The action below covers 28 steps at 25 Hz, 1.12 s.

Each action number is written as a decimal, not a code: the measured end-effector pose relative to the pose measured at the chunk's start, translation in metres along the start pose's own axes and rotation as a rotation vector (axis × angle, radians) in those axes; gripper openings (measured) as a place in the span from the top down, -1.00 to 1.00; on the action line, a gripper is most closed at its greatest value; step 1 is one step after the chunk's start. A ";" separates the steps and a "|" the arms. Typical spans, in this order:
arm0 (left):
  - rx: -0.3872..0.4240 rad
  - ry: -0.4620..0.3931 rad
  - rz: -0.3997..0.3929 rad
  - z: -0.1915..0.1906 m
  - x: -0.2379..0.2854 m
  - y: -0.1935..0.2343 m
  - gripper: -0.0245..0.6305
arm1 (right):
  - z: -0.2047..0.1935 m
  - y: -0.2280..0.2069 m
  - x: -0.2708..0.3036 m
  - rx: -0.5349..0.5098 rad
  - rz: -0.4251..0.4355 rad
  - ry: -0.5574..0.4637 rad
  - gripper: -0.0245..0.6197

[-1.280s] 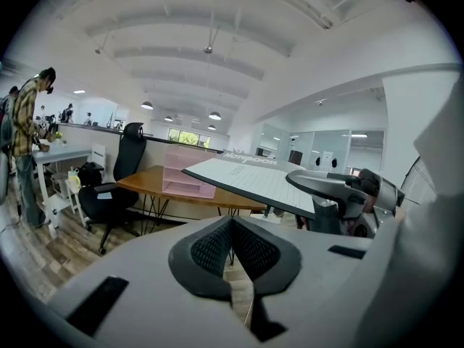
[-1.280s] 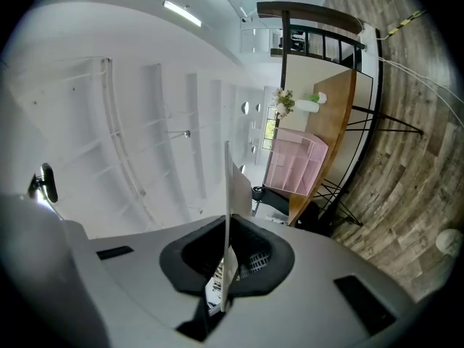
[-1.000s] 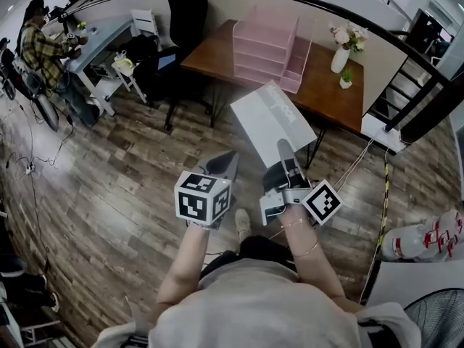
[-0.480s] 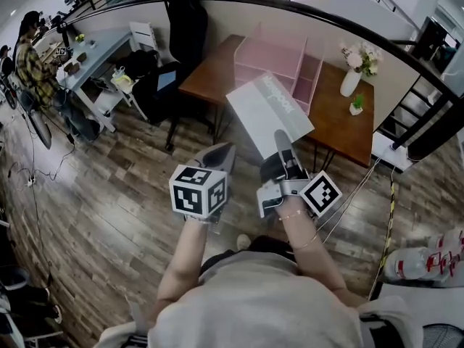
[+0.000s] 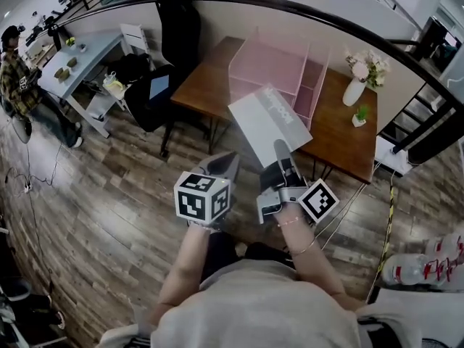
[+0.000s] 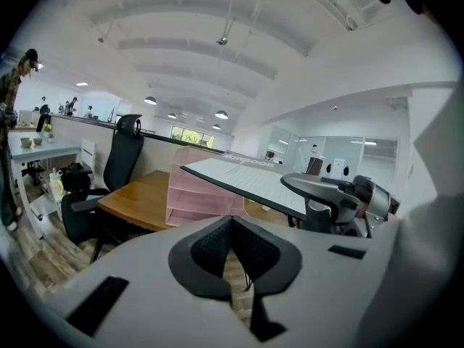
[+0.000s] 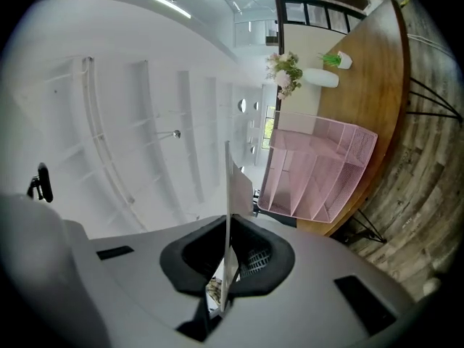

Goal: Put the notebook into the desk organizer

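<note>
A grey-white notebook (image 5: 270, 124) sticks up and forward from my right gripper (image 5: 280, 153), which is shut on its near edge. In the right gripper view the notebook (image 7: 229, 194) shows edge-on, clamped between the pads. The pink mesh desk organizer (image 5: 279, 67) stands on the brown desk (image 5: 210, 78) just beyond the notebook; the organizer (image 7: 319, 176) also fills the right gripper view's right half. My left gripper (image 5: 221, 165) hangs beside the right one, shut and holding nothing. In the left gripper view the notebook (image 6: 250, 180) slants in front of the organizer (image 6: 196, 194).
A black office chair (image 5: 174, 20) stands at the desk's left end. A white vase of flowers (image 5: 357, 82) and a small potted plant (image 5: 360, 114) sit on the desk's right part. A grey desk (image 5: 80, 56) and a person (image 5: 18, 78) are far left. Stairs drop away at the right.
Both grippers and the notebook have come closer to the brown desk; the organizer now looks larger and nearer. The grip on the notebook is unchanged.
</note>
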<state>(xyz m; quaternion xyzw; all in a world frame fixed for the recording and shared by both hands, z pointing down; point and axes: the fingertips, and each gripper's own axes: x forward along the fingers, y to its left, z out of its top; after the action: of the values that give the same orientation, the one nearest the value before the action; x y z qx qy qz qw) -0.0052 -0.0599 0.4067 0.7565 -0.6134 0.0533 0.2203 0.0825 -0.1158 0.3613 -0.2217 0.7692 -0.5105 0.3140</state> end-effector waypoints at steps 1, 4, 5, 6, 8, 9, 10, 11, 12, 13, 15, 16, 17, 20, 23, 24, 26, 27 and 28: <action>-0.001 0.005 -0.009 0.001 0.005 0.002 0.92 | 0.003 -0.004 0.004 0.001 -0.008 -0.008 0.90; -0.005 0.021 -0.025 0.005 0.018 0.011 0.92 | 0.009 -0.010 0.016 0.002 -0.018 -0.032 0.90; -0.002 0.027 -0.029 0.007 0.023 0.015 0.92 | 0.011 -0.012 0.020 0.005 -0.018 -0.041 0.90; 0.004 0.032 -0.035 0.009 0.028 0.019 0.92 | 0.012 -0.014 0.024 0.006 -0.019 -0.050 0.90; 0.022 0.040 -0.053 0.016 0.038 0.027 0.92 | 0.015 -0.018 0.034 0.005 -0.023 -0.067 0.90; 0.031 0.041 -0.065 0.021 0.044 0.031 0.92 | 0.016 -0.021 0.040 0.004 -0.025 -0.077 0.90; 0.039 0.043 -0.079 0.025 0.048 0.035 0.92 | 0.017 -0.022 0.046 0.004 -0.027 -0.089 0.90; 0.045 0.044 -0.092 0.030 0.052 0.040 0.92 | 0.017 -0.024 0.051 0.004 -0.029 -0.103 0.90; 0.050 0.045 -0.105 0.035 0.055 0.044 0.92 | 0.017 -0.025 0.056 0.001 -0.033 -0.119 0.90; 0.054 0.044 -0.117 0.040 0.058 0.049 0.92 | 0.017 -0.025 0.060 -0.004 -0.038 -0.134 0.90; 0.065 0.046 -0.145 0.050 0.066 0.058 0.92 | 0.019 -0.027 0.070 -0.014 -0.045 -0.165 0.90; 0.072 0.053 -0.161 0.054 0.070 0.061 0.92 | 0.021 -0.028 0.075 -0.015 -0.049 -0.183 0.90; 0.081 0.061 -0.179 0.057 0.075 0.064 0.92 | 0.022 -0.030 0.080 -0.015 -0.055 -0.201 0.90; 0.098 0.074 -0.230 0.064 0.083 0.072 0.92 | 0.023 -0.035 0.092 -0.026 -0.074 -0.240 0.90; 0.108 0.080 -0.274 0.069 0.090 0.078 0.92 | 0.025 -0.038 0.100 -0.045 -0.088 -0.281 0.90; 0.113 0.084 -0.288 0.070 0.093 0.080 0.92 | 0.026 -0.039 0.102 -0.049 -0.091 -0.298 0.90; 0.120 0.092 -0.315 0.070 0.098 0.084 0.92 | 0.026 -0.042 0.107 -0.051 -0.094 -0.328 0.90; 0.123 0.096 -0.328 0.070 0.100 0.087 0.92 | 0.026 -0.044 0.109 -0.049 -0.095 -0.342 0.90; 0.126 0.102 -0.339 0.070 0.103 0.090 0.92 | 0.026 -0.047 0.111 -0.047 -0.097 -0.357 0.90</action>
<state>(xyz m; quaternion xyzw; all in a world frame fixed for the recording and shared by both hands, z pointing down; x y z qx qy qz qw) -0.0795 -0.1944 0.4038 0.8578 -0.4605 0.0920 0.2089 0.0237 -0.2234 0.3687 -0.3527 0.7014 -0.4596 0.4152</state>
